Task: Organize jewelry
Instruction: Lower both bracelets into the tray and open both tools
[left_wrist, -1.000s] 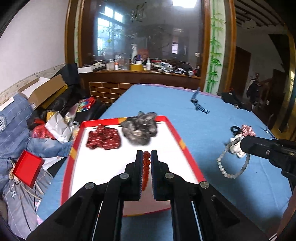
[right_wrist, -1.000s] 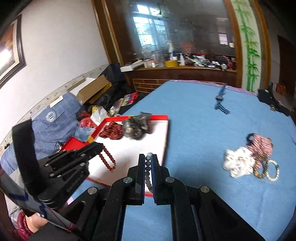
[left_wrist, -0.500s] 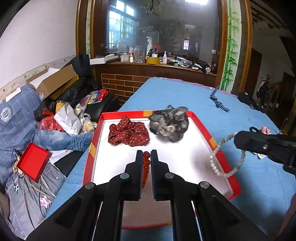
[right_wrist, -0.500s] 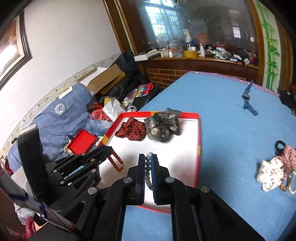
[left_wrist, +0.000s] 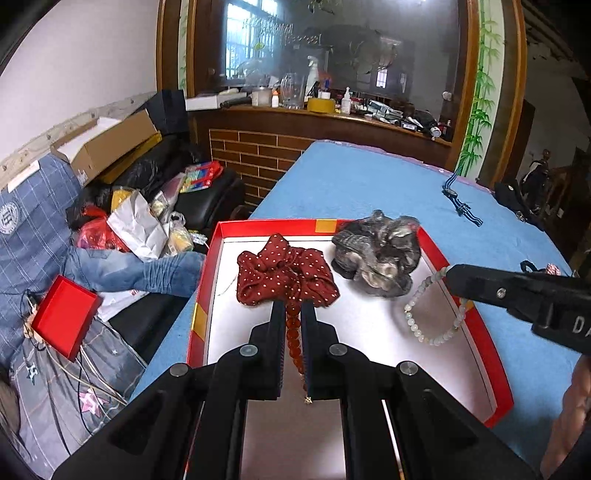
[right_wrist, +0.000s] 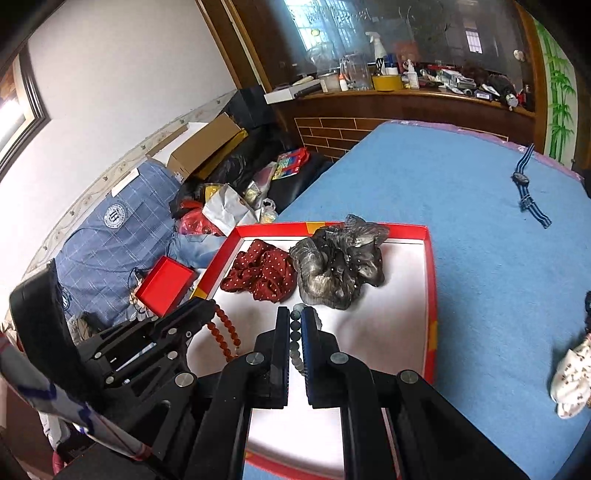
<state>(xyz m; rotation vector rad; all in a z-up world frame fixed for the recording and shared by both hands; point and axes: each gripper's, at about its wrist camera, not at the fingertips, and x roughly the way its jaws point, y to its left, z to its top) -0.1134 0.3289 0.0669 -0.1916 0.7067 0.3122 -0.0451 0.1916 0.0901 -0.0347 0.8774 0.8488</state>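
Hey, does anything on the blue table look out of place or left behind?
Yes. A striped blue strap lies alone far across the blue table, and a white patterned fabric piece sits outside the red tray, while both scrunchies are already inside.

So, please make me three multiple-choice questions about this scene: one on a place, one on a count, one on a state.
1. Where does the red dotted scrunchie lie?
A. in the red-rimmed tray
B. on the blue tablecloth
C. on the wooden counter

2. How many scrunchies are in the tray?
A. one
B. two
C. four

3. What is the left gripper doing?
A. standing open and empty
B. shut on the amber bead bracelet
C. shut on a scrunchie

Answers:
1 A, it rests on the tray's white floor beside the grey scrunchie.
2 B, only the red and the grey one lie there.
3 B, amber beads run between its closed fingers.
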